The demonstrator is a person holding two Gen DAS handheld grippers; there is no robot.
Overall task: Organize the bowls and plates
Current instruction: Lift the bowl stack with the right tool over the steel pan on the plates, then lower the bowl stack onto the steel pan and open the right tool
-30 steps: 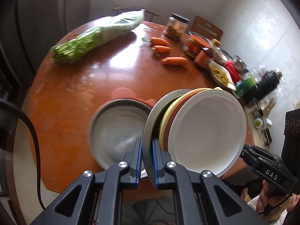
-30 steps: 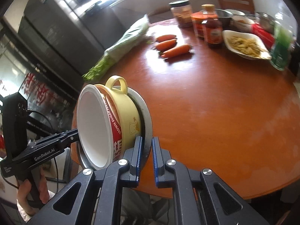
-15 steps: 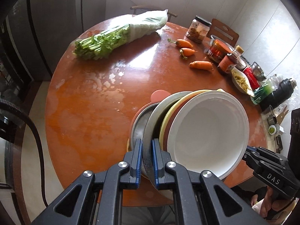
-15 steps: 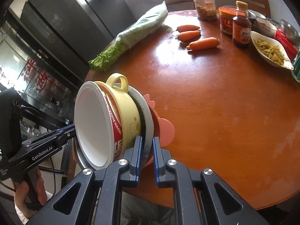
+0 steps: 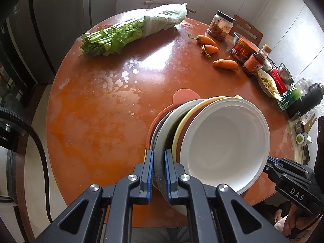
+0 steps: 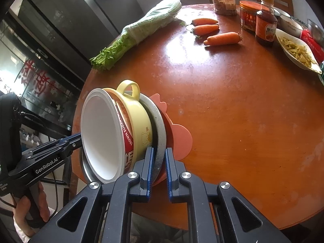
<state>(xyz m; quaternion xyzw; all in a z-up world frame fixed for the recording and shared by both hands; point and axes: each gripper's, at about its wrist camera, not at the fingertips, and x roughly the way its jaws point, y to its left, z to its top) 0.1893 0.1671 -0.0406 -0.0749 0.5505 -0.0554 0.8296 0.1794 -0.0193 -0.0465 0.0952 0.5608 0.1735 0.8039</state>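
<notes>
Both grippers (image 5: 157, 174) (image 6: 157, 172) clamp one metal plate (image 6: 161, 129) (two bowls (image 6: 101, 135) nested).

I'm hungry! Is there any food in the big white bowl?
Empty. The white bowl shows only its bare white inside, with no food in it.

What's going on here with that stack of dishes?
A person holds a gripper in each hand, and both are clamped on opposite rims of a metal plate. Nested on it are a yellow handled bowl and a white paper bowl. The left gripper and right gripper carry the stack low over a pink plate near the edge of the round table; whether it touches yet is unclear. Carrots, greens and jars sit farther back.
</notes>
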